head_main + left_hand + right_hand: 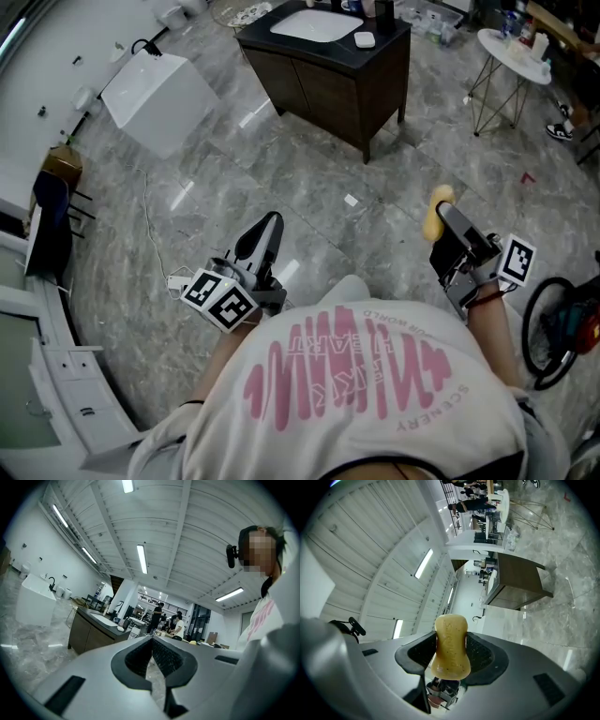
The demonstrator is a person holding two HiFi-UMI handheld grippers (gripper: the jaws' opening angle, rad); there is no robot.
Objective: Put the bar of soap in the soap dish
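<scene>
The right hand-held gripper (446, 217) clamps a yellow bar of soap (450, 648) between its jaws above the marble floor (169, 244), well apart from the white soap dish (365, 39) beside the sink (314, 25) on a dark desk (330, 92). The left hand-held gripper (151, 641) is closed on nothing.

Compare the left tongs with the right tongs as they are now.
The left tongs hold nothing; the right tongs grip a yellow-brown oval bar of soap. The left tongs' pads meet; the right tongs' pads stand apart, the soap between them. Both are grey with dark ribbed pads.
</scene>
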